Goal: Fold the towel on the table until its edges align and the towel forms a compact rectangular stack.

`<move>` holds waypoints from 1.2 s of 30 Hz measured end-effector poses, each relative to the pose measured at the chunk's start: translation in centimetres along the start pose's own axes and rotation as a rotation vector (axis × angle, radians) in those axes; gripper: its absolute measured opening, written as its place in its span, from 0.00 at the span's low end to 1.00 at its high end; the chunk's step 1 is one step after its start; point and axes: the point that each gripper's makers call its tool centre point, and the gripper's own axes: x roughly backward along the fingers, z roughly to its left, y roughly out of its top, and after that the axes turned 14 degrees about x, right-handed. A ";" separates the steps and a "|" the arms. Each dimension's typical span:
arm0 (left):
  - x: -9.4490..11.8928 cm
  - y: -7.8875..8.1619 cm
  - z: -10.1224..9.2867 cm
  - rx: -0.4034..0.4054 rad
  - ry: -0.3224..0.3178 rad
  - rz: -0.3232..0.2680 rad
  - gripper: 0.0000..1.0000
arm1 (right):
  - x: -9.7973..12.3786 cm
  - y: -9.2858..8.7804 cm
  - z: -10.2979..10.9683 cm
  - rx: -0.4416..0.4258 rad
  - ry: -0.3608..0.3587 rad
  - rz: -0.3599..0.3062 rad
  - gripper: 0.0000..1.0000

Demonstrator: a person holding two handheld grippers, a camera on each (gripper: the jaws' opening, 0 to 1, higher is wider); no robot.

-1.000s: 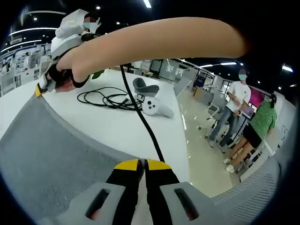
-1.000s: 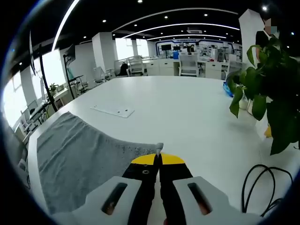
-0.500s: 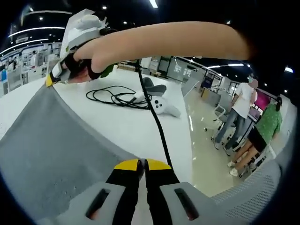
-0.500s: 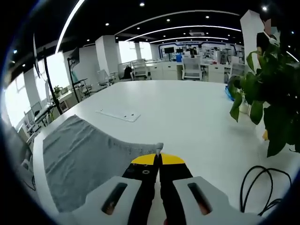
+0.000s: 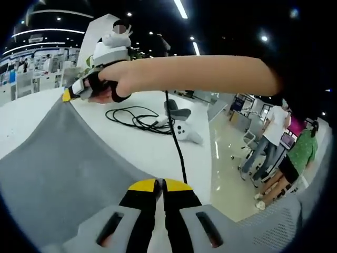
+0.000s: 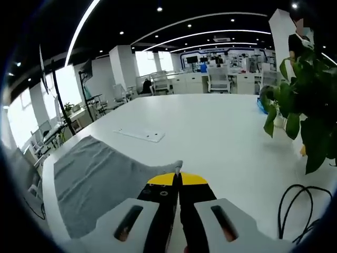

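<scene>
Both fingers pinch my grey towel (image 5: 58, 174) corners tight; I carry them evenly over the bench (image 6: 221, 126).

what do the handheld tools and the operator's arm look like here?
Each tool has black jaws with yellow tips on a light grey body with two dark slots: left tool, right tool. In the left gripper view the right tool has a white top housing, a black cable trails below it, and the person's forearm is bare.
</scene>
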 end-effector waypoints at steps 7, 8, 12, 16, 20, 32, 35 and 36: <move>3.5 1.8 -0.4 0.022 -0.037 -0.073 0.04 | 0.8 2.5 1.2 -0.044 -0.019 -0.022 0.00; 4.2 2.3 -0.5 0.020 -0.038 -0.093 0.04 | 0.8 2.8 1.4 -0.041 -0.022 -0.023 0.00; 6.6 3.5 -0.9 0.018 -0.046 -0.141 0.04 | 1.0 4.3 2.6 -0.074 -0.027 -0.043 0.00; 8.7 4.5 -1.3 0.004 -0.042 -0.180 0.04 | 0.8 6.0 3.9 -0.091 -0.014 -0.050 0.00; 10.7 5.5 -1.4 0.001 -0.022 -0.220 0.04 | 0.7 7.9 4.8 -0.117 0.003 -0.056 0.00; 15.5 8.1 -1.6 -0.043 -0.007 -0.317 0.04 | 0.4 12.6 7.0 -0.146 0.033 -0.103 0.00; 17.2 8.4 -1.2 -0.048 0.003 -0.328 0.04 | 0.1 13.7 8.0 -0.163 0.047 -0.111 0.00; 17.6 8.5 -1.1 -0.053 0.005 -0.333 0.04 | 0.0 14.0 8.3 -0.157 0.050 -0.112 0.00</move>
